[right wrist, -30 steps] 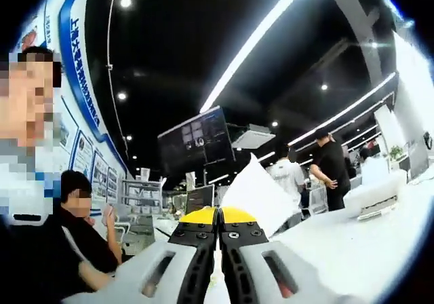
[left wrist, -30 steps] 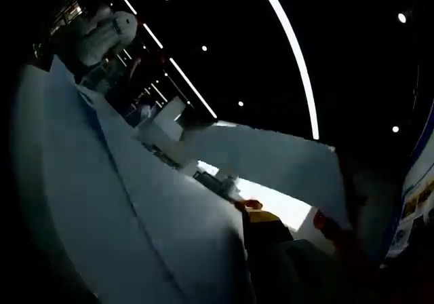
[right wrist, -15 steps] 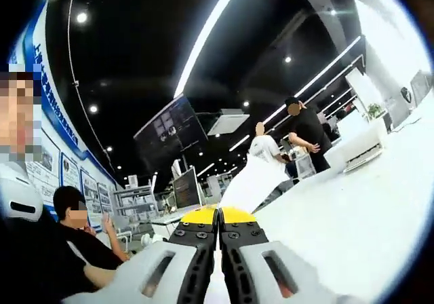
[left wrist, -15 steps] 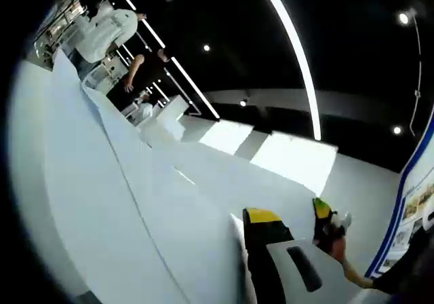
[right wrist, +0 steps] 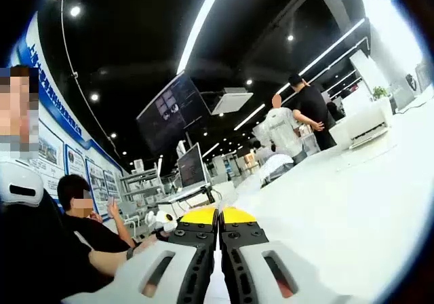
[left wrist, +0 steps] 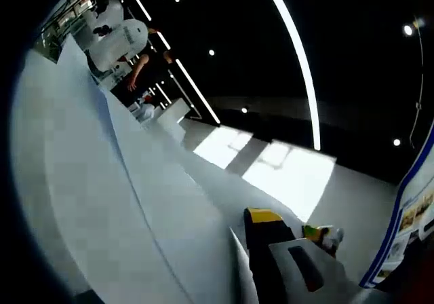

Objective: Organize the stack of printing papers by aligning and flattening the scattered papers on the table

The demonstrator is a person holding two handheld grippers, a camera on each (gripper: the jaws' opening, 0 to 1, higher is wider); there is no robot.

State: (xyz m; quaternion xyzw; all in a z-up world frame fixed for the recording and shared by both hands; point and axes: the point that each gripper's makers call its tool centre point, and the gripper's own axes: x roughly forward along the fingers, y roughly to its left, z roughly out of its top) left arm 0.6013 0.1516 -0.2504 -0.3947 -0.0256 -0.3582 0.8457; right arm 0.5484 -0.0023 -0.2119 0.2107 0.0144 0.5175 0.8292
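Left gripper view, papers [left wrist: 102, 202] blocking tool [left wrist: 261, 250]

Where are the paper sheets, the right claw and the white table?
paper sheets [left wrist: 102, 202], left gripper view, on the broad face of the nearest sheet.
right claw [right wrist: 218, 216], right gripper view, between its yellow tips.
white table [right wrist: 352, 182], right gripper view, on its bare top.

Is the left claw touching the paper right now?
Touching: in the left gripper view the paper lies against the left claw's visible yellow-tipped jaw, no gap showing.
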